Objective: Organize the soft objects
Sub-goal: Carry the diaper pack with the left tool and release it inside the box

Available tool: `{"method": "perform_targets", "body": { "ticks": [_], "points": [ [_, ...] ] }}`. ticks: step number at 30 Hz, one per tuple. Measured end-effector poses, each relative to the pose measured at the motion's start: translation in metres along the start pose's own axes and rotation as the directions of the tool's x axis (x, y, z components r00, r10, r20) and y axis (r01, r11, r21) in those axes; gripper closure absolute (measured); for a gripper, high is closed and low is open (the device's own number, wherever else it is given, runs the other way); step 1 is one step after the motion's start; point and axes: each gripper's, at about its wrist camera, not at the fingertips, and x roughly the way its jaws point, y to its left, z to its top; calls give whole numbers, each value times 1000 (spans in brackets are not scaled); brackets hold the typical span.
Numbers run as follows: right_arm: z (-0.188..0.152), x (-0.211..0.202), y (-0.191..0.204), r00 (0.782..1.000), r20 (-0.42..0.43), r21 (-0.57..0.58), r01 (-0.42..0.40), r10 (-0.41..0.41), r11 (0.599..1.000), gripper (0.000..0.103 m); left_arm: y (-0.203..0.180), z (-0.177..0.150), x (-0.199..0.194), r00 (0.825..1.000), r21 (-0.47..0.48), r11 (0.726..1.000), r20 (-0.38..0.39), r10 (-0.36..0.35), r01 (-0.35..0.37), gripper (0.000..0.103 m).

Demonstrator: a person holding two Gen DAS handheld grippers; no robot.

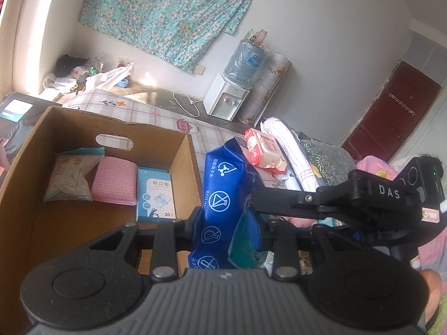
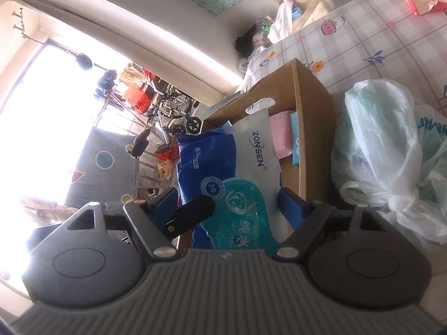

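Clearly both tools share one load: the blue wipes pack (image 1: pixel 223 195) hangs between them, just right of the cardboard box (image 1: pixel 178 150), at about three o'clock from its open top. The left tool (image 1: pixel 227 223) is closed narrow, pinching the pack across its thin side. The right tool (image 2: pixel 227 203) stands much wider, its blue pads pressing the pack's broad faces, and one of its arms crosses in front of the left camera.

Inside the box, against the far wall, lie a pale tissue packet (image 1: pixel 72 176) at nine o'clock, a pink cloth (image 1: pixel 114 180) in the middle and a small blue plaster box (image 1: pixel 156 195) at three o'clock. The near half of the box floor is bare.

To do this step well, I would carry the pack over the right wall high enough that its drooping end clears the rim, keeping both tools moving together so the soft pack neither twists nor stretches. Lower it onto the bare near floor, at six o'clock from the pink cloth, then release both grips only once it rests flat. The red wipes pack (image 1: pixel 265 148) and folded white towel (image 1: pixel 290 156) wait on the bed beyond.
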Motion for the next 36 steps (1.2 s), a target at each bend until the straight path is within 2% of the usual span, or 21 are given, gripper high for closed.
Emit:
{"method": "perform_targets", "body": {
  "ticks": [5,7,8,9,12,16,22,24,28,32,34,36],
  "points": [
    [-9,43,23,997,-78,-29,-7,5,1000,23,46,1,-9,998,-91,994,-18,56,-57,70],
    [-12,56,25,995,-94,-52,16,-21,999,24,64,1,-3,997,-119,991,-54,52,-58,69],
    [-12,59,26,995,-94,-66,31,-38,997,24,71,2,5,995,-124,991,-86,44,-55,65],
    [-13,63,23,994,-84,-88,57,-65,995,24,79,1,16,990,-130,990,-137,43,-61,61],
    [-11,58,16,994,-48,-104,96,-101,990,24,100,-9,46,960,-137,981,-263,98,-138,59],
    [-8,40,-1,995,-24,-92,91,-94,992,24,118,-20,67,930,-169,968,-346,120,-188,59],
    [-14,7,-20,997,28,-65,70,-69,995,24,120,-16,72,910,-117,965,-374,177,-236,53],
    [-16,-2,-27,997,51,-53,60,-57,997,24,123,-12,73,904,-108,963,-384,190,-248,47],
    [-19,-10,-37,997,73,-33,35,-32,999,24,135,-6,84,868,-132,936,-435,241,-326,42],
    [-19,-9,-44,997,76,-15,20,-19,1000,24,146,-3,97,849,-193,909,-468,245,-368,36],
    [-19,-8,-46,997,72,-9,13,-12,1000,24,150,0,105,833,-206,890,-484,268,-407,34],
    [-19,-7,-50,998,69,-1,10,-10,1000,24,153,3,114,826,-220,879,-493,275,-424,29]
  ]
}}
